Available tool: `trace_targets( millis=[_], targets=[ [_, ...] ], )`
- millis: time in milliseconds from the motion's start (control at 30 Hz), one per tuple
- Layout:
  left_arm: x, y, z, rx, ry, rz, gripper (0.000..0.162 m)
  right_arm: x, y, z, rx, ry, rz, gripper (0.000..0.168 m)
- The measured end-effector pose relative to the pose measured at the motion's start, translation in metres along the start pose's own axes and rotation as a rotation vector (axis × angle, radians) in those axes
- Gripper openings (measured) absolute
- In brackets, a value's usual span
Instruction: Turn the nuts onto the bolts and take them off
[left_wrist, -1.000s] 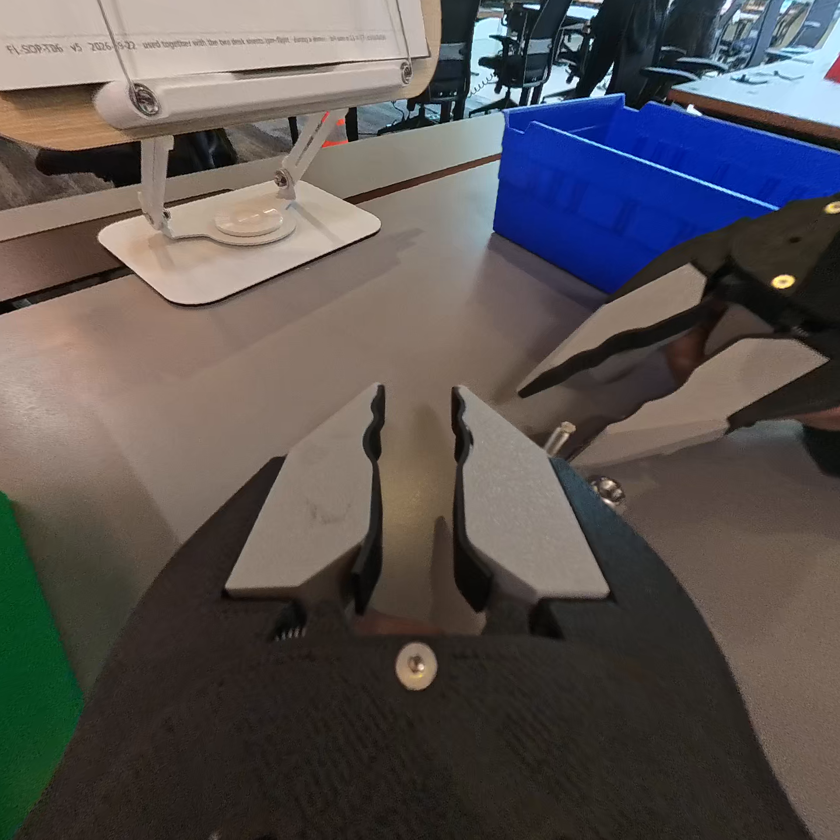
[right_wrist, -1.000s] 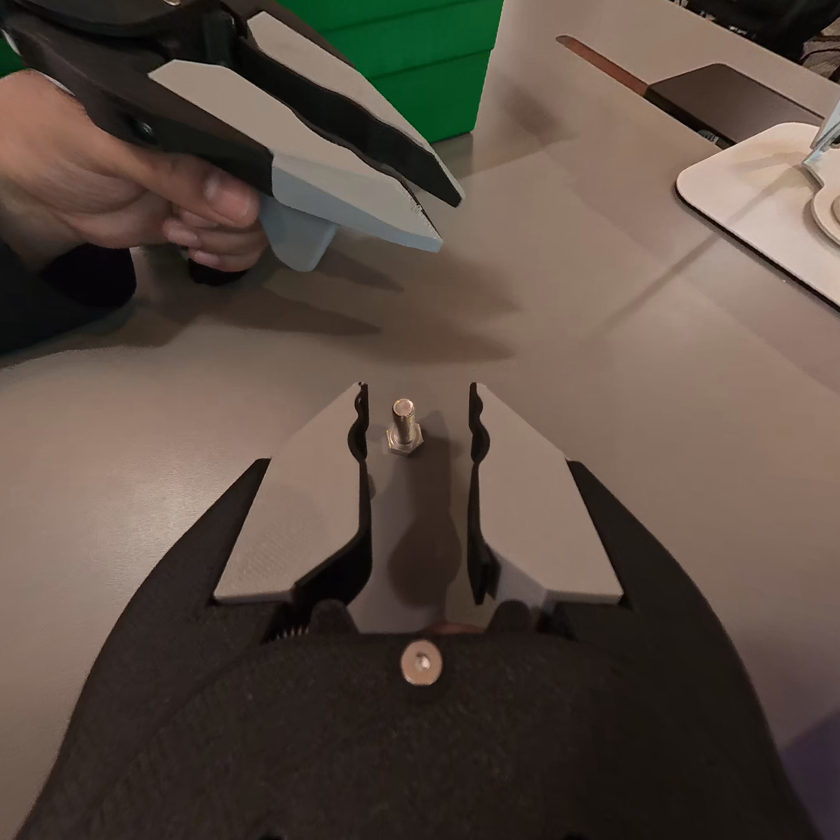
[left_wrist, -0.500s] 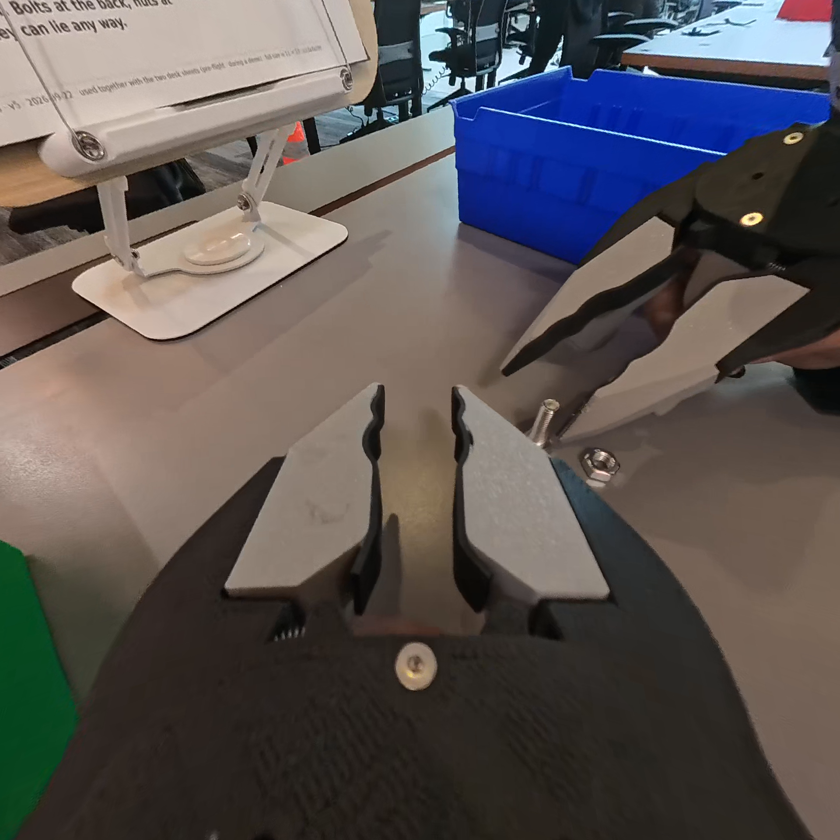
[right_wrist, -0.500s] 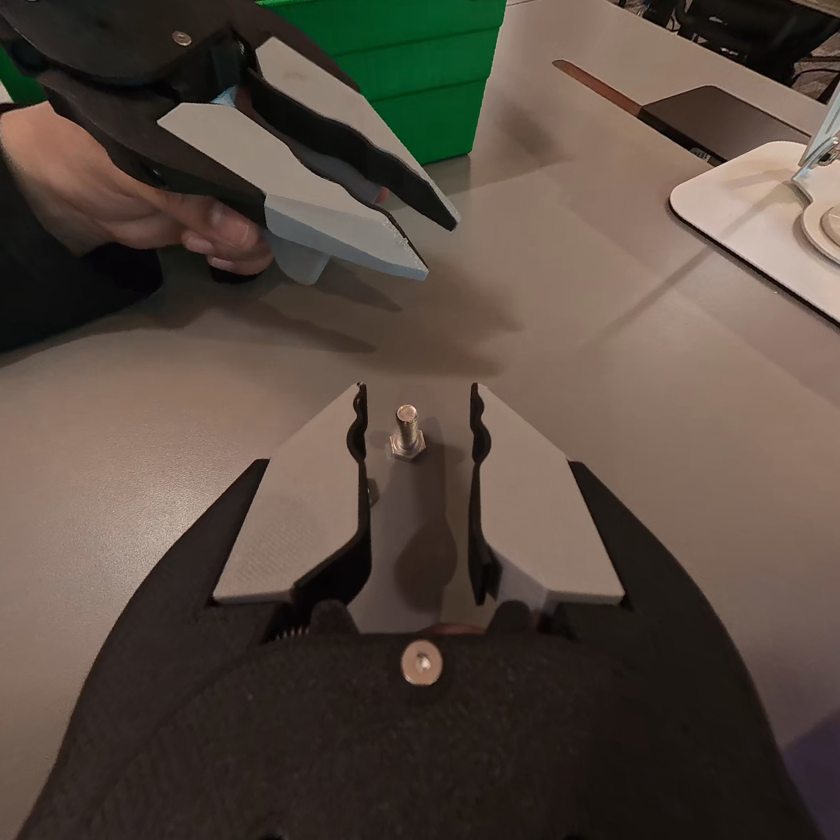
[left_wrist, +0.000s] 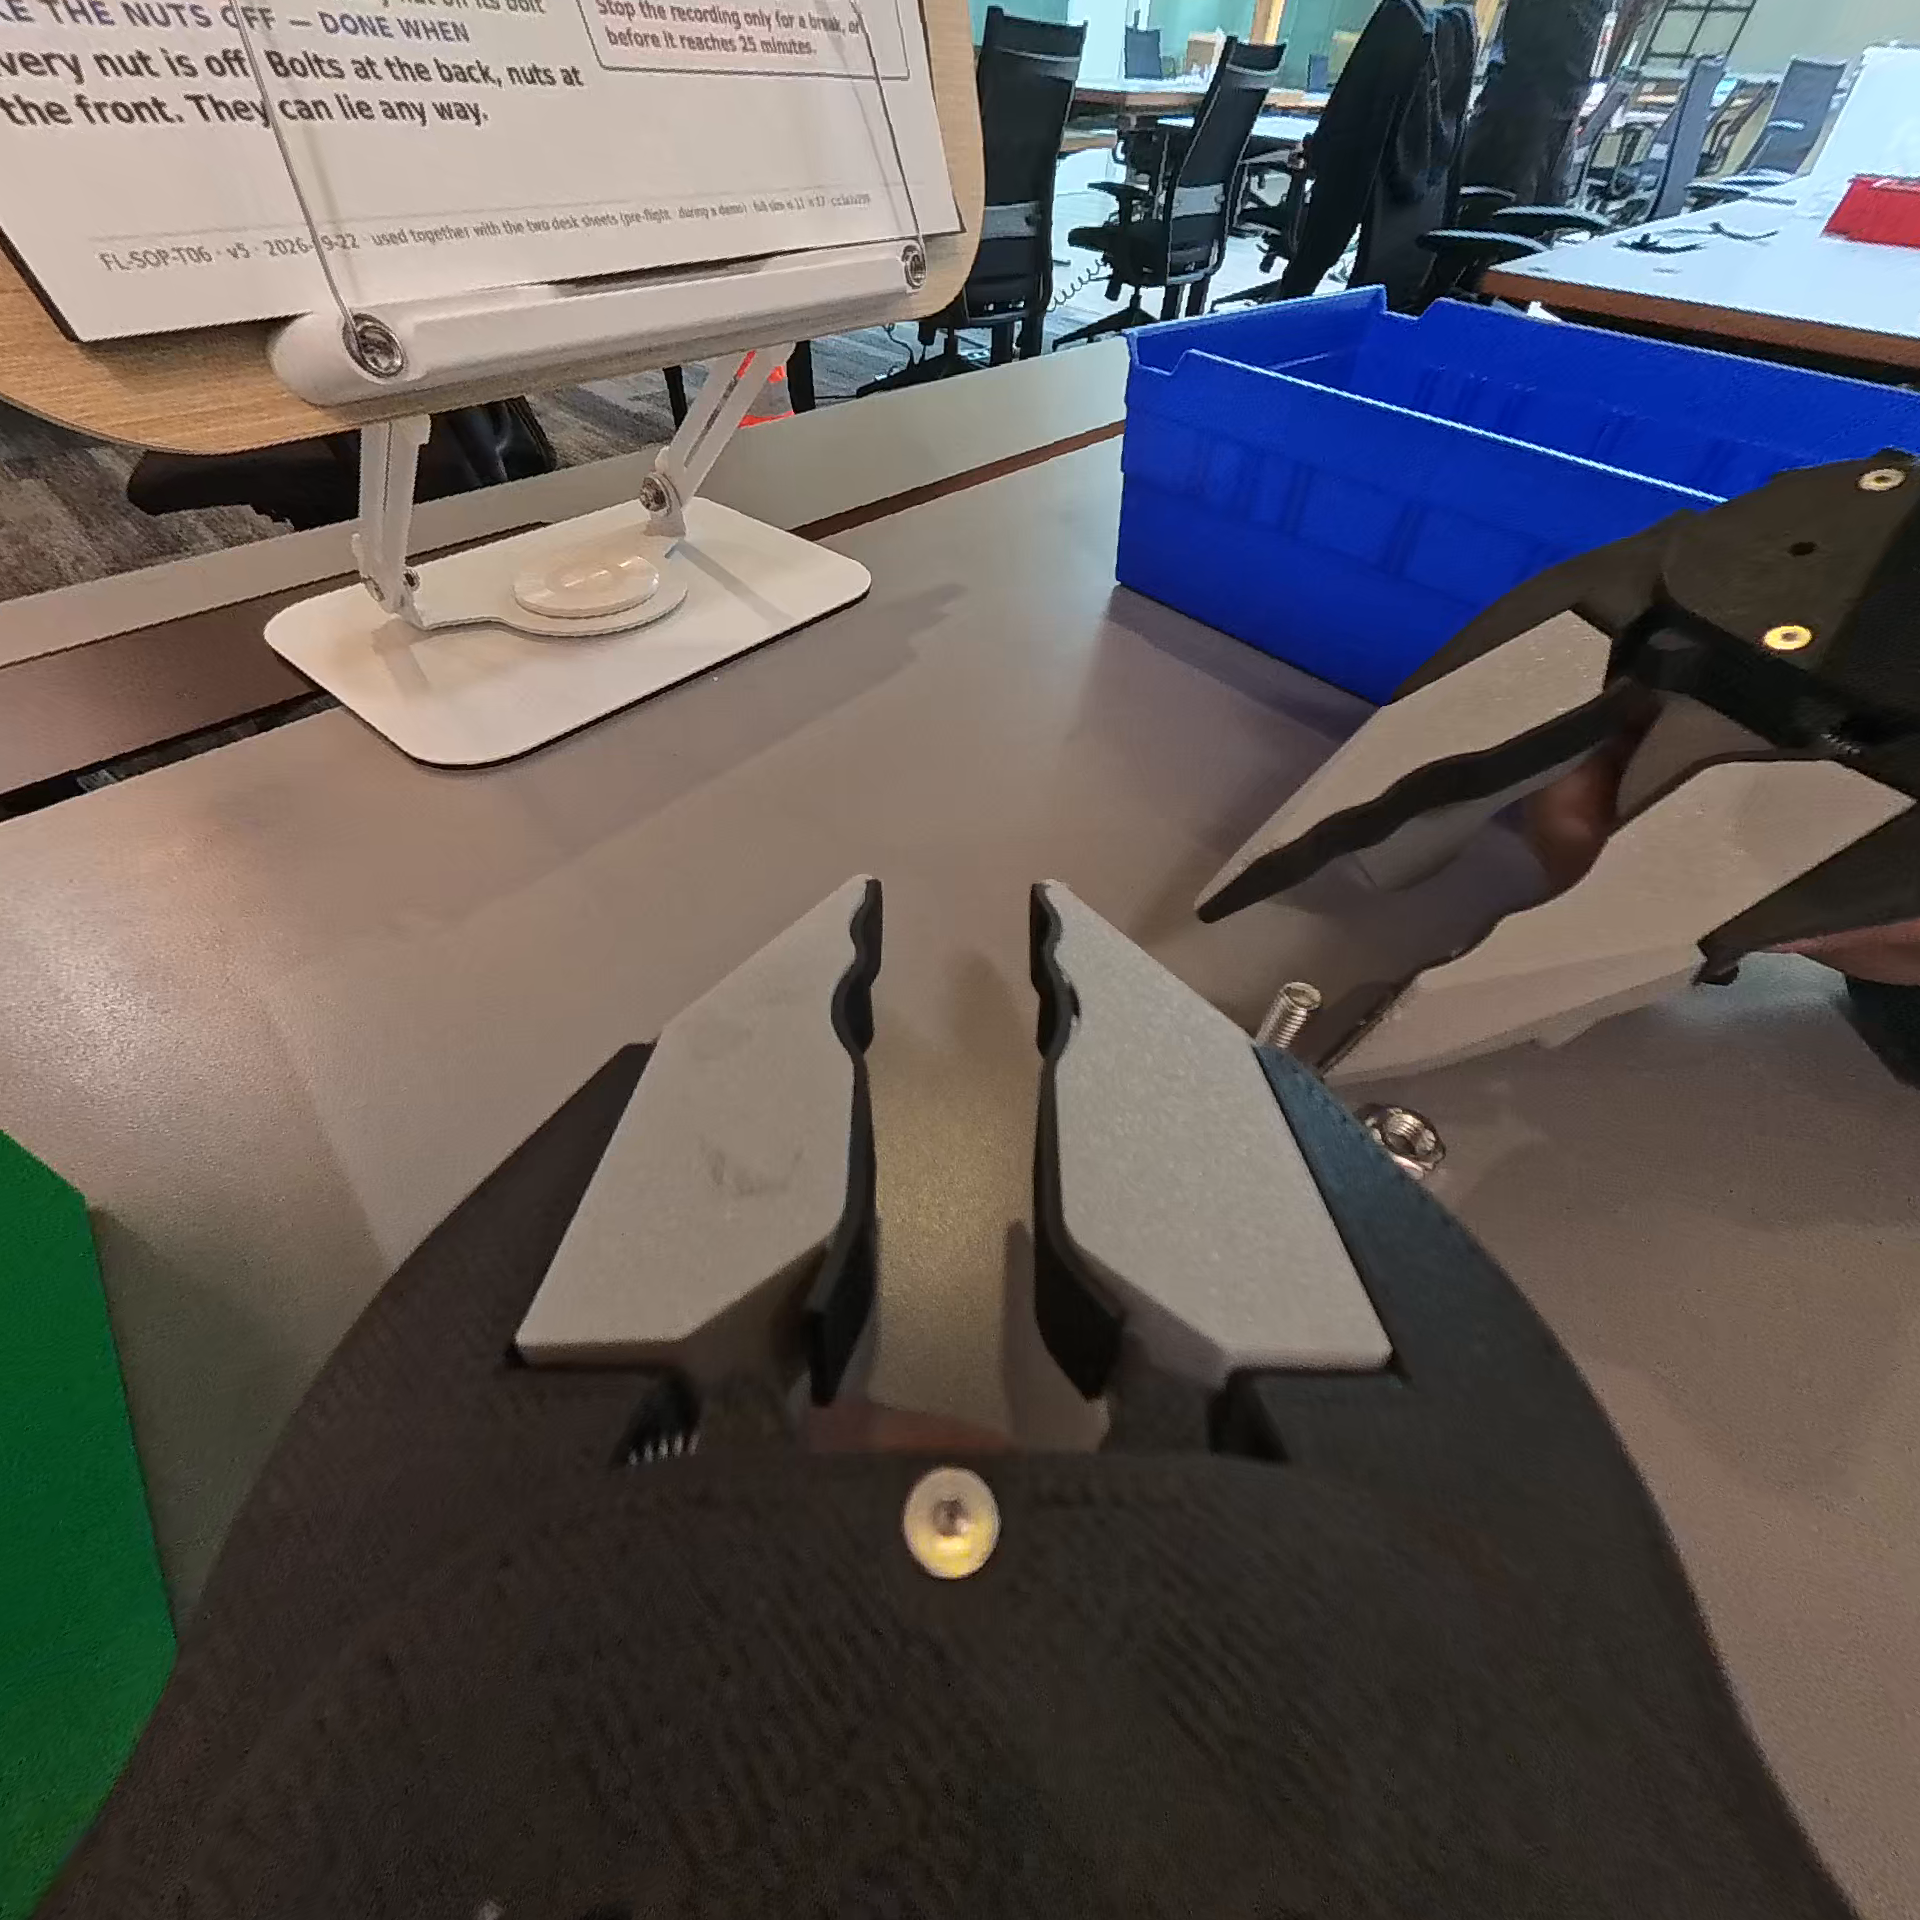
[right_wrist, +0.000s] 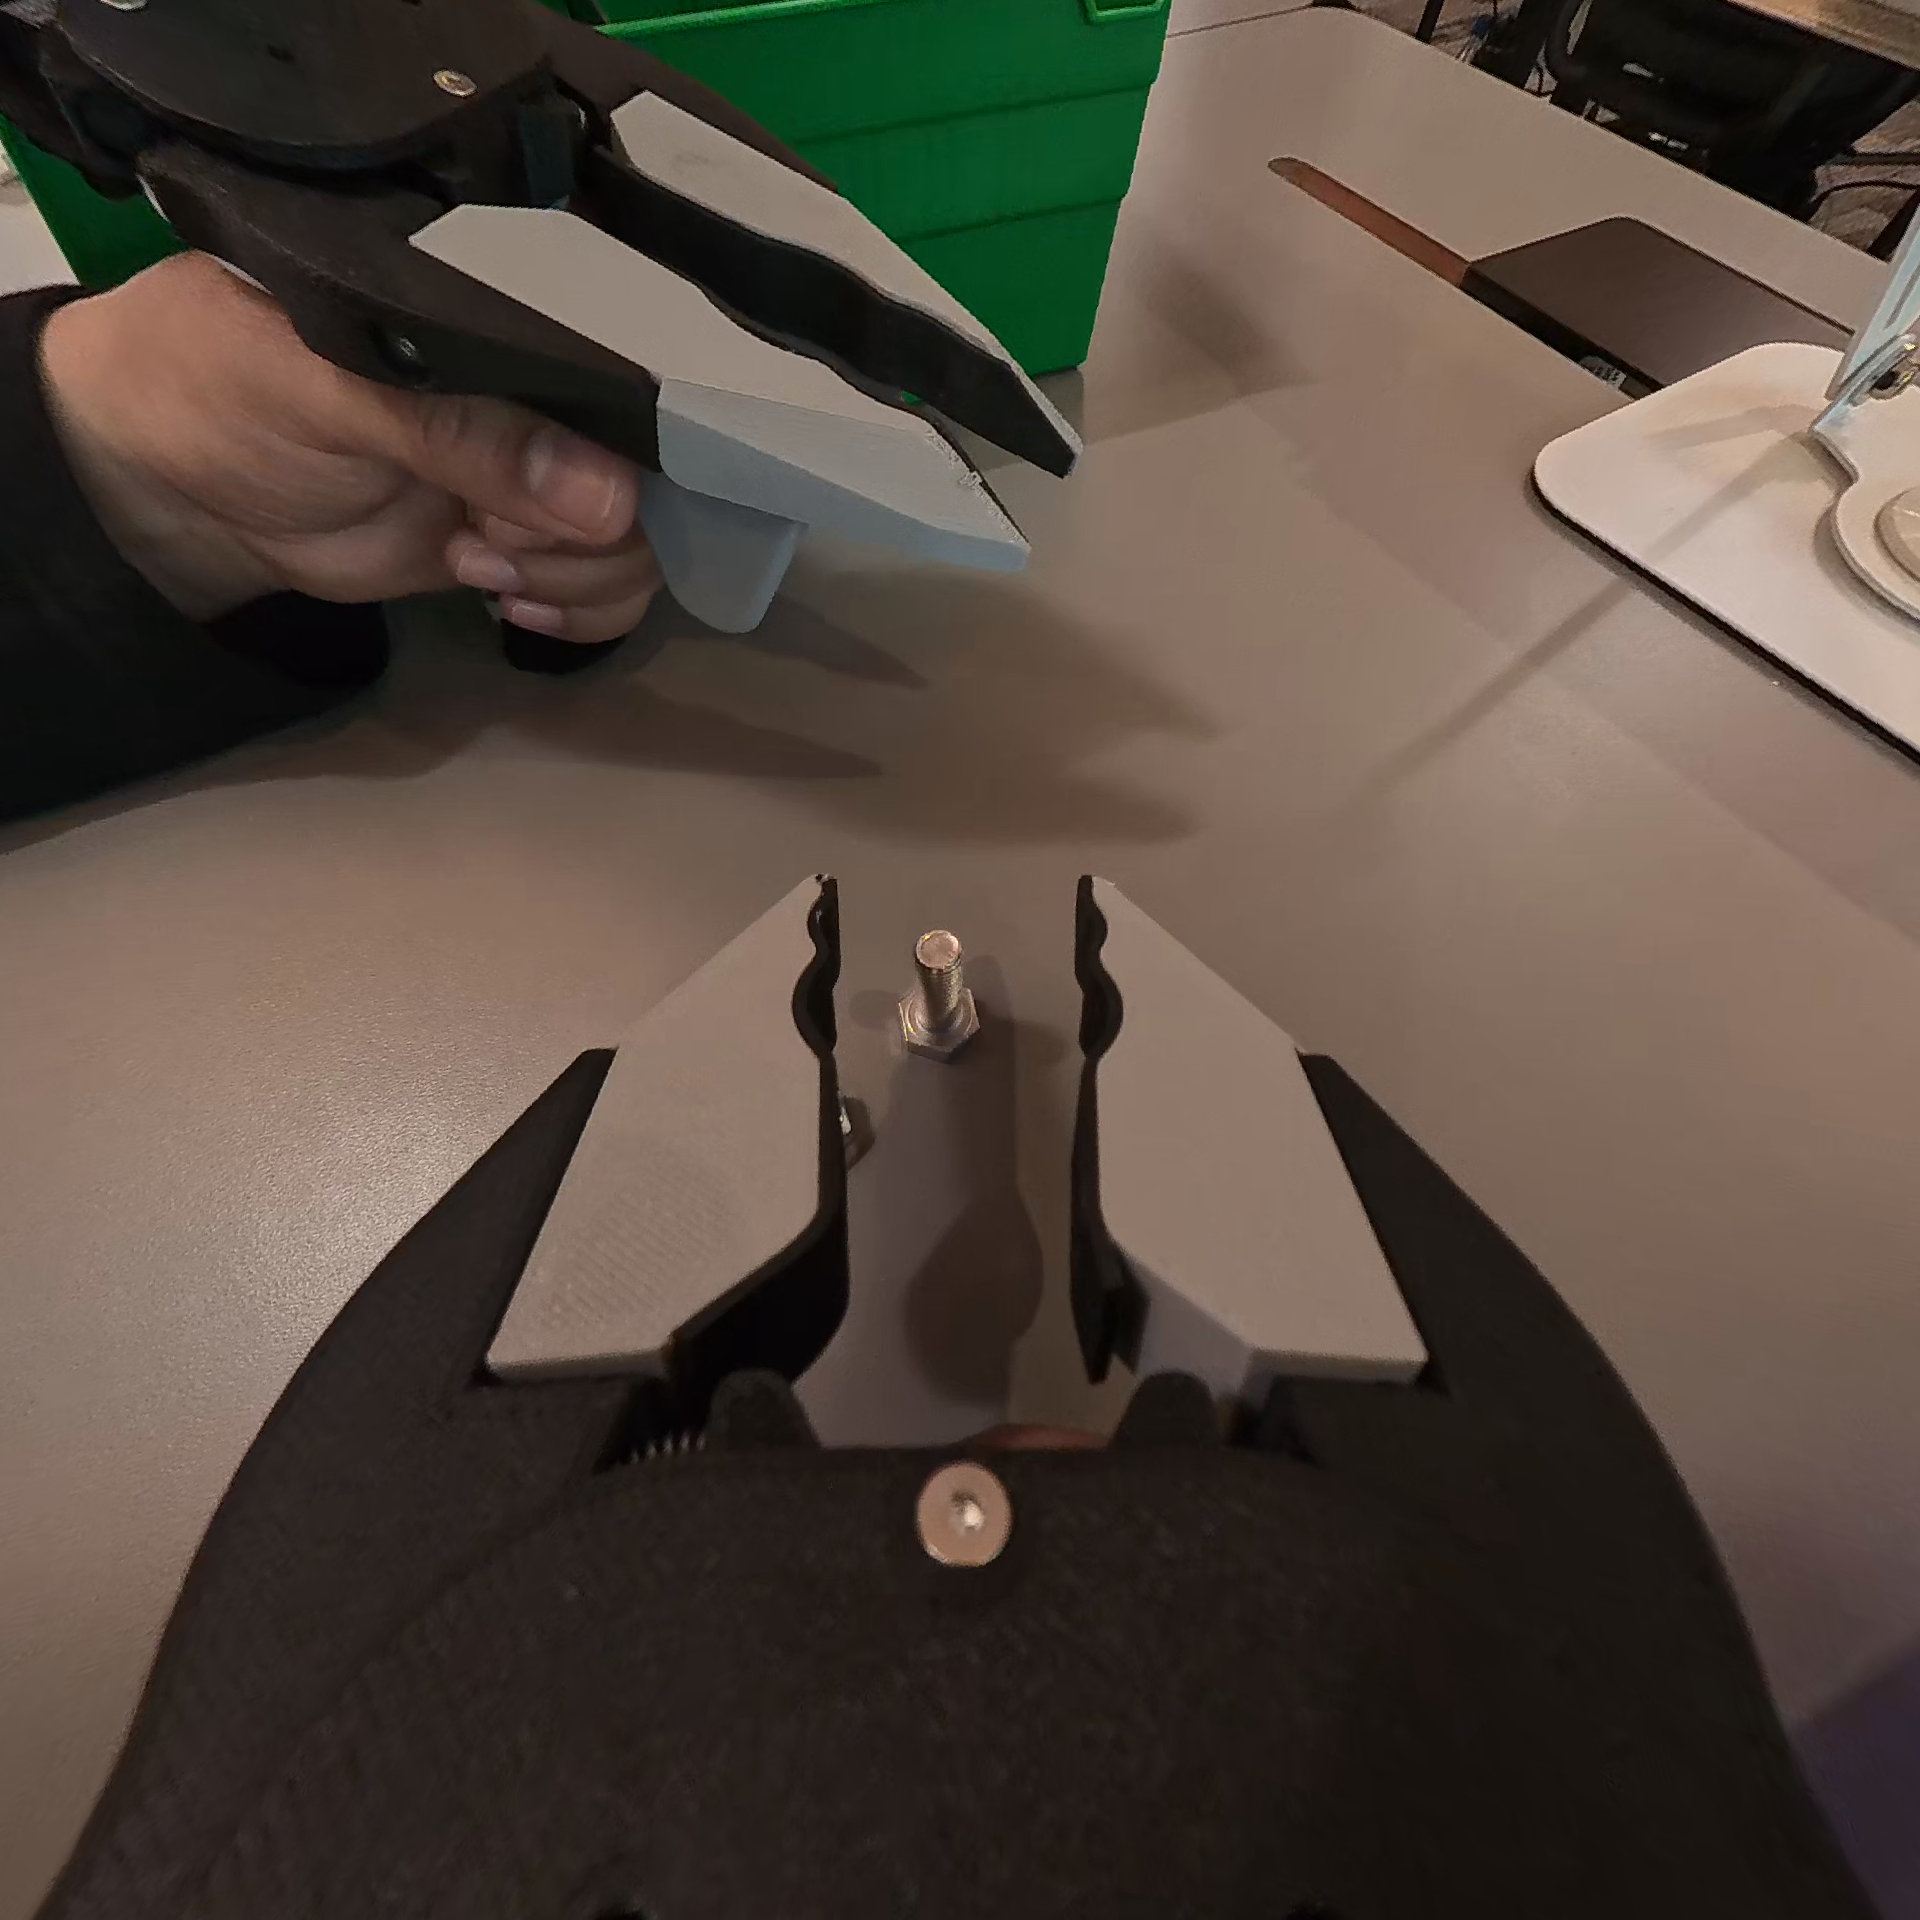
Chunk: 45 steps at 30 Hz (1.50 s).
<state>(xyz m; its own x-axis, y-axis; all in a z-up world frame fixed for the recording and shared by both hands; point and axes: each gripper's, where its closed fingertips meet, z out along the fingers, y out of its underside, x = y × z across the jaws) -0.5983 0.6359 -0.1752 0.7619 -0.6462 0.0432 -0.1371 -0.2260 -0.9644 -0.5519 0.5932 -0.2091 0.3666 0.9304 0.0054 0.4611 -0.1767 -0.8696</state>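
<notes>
The right tool (right_wrist: 956, 914) stands wide around the hex bolt (right_wrist: 935, 997), upright on its head on the desk (right_wrist: 312, 1039). Centre on the shank, then close gently to avoid tipping it. The left tool (left_wrist: 956, 935), narrowly parted and empty, should fetch the loose nut (left_wrist: 1405, 1139) beside it.

My right gripper (right_wrist: 956, 904) has pale grey fingers (right_wrist: 1195, 1122) with black inner pads on a black textured body. The bolt (right_wrist: 935, 1003) is shiny silver on the matte grey-brown table (right_wrist: 1455, 831). At eleven o'clock sits a bright green bin (right_wrist: 935, 156); in the left wrist view a blue bin (left_wrist: 1403, 499) at two o'clock, a white stand (left_wrist: 571, 665) at eleven.
</notes>
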Motion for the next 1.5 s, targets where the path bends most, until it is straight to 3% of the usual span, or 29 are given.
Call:
trace_targets(
  millis=[567,900,1067,1500],
  targets=[
    [0.004,0.002,0.001,-0.015,0.021,-0.005,0.026,0.000,0.006,0.004,-0.022,-0.014,0.011,0.044],
    [0.012,0.005,0.002,-0.038,0.059,-0.006,0.026,-0.002,0.005,0.009,-0.031,-0.022,0.019,0.033],
    [0.017,0.007,0.003,-0.052,0.073,0.016,0.027,-0.004,0.007,0.011,-0.047,-0.021,-0.001,0.017],
    [0.027,0.012,0.004,-0.079,0.116,0.025,0.027,-0.002,0.003,0.004,-0.008,-0.039,0.024,0.029]
  ],
)
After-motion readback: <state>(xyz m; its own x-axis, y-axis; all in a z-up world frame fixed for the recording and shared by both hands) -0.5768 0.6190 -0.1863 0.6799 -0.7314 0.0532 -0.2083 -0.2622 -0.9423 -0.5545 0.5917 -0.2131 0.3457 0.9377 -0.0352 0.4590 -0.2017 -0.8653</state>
